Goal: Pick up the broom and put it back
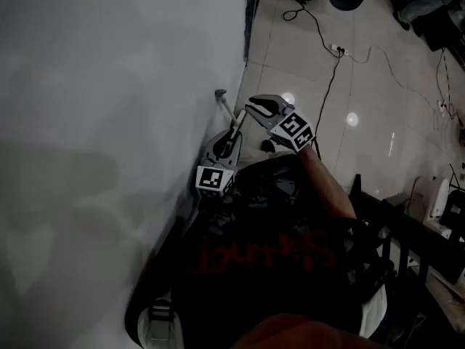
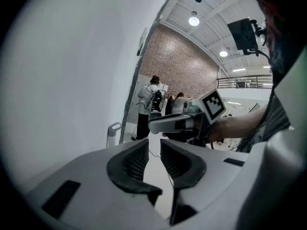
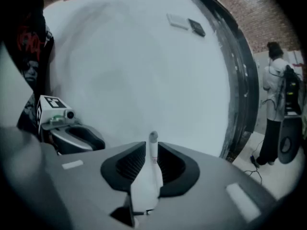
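Observation:
In the right gripper view, the broom's white handle (image 3: 153, 145) stands between the pads of my right gripper (image 3: 152, 159), which is shut on it. Its grey tip pokes just past the jaws. In the head view the thin handle (image 1: 227, 106) slants beside the white wall. My right gripper (image 1: 251, 107) points left at it. My left gripper (image 1: 232, 127) sits just below, close to the stick. In the left gripper view my left gripper (image 2: 154, 152) has a narrow gap with nothing in it. That view also shows the handle's looped end (image 2: 111, 139) and the right gripper (image 2: 152, 124).
A white wall (image 1: 109, 122) fills the left, ending at a dark edge (image 1: 254, 6). Cables (image 1: 330, 78) and a power strip (image 1: 338, 49) lie on the tiled floor. Dark furniture (image 1: 407, 231) stands at the right. People (image 2: 148, 104) stand far off.

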Action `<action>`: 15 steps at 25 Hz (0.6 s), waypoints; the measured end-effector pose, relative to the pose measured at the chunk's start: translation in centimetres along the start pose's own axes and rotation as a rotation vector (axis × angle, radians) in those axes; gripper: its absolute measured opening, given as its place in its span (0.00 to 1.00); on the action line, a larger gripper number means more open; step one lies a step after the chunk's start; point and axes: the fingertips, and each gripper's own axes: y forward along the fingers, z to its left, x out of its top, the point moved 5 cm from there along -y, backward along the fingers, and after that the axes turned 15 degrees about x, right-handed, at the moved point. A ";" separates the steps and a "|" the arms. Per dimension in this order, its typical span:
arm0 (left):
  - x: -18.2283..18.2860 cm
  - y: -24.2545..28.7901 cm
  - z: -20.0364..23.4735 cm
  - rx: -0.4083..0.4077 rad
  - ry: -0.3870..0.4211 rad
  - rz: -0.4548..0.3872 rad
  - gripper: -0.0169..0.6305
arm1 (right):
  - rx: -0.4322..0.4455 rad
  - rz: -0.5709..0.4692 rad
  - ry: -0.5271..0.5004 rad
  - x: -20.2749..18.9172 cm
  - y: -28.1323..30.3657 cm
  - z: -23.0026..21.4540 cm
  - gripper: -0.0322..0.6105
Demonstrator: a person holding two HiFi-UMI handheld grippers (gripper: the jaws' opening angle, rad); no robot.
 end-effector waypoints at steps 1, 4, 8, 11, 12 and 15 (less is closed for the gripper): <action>-0.4 -0.3 0.2 0.000 -0.006 0.010 0.14 | 0.023 0.042 0.005 -0.9 1.3 -0.2 0.17; -1.0 -1.1 0.3 0.003 -0.024 0.031 0.14 | 0.084 0.174 0.002 -3.2 4.9 -0.9 0.20; -1.2 -1.0 -0.5 -0.012 -0.054 0.016 0.14 | 0.098 0.309 -0.047 -4.4 8.7 -1.6 0.24; -0.7 -1.0 -0.9 -0.034 -0.043 0.028 0.14 | 0.065 0.343 -0.047 -4.4 11.4 -2.4 0.25; -0.7 -1.1 -0.9 -0.038 -0.040 0.033 0.14 | 0.067 0.343 -0.039 -4.3 12.2 -2.5 0.24; -0.4 -1.3 -0.7 -0.034 -0.042 0.042 0.14 | 0.099 0.336 -0.039 -4.0 12.6 -1.9 0.21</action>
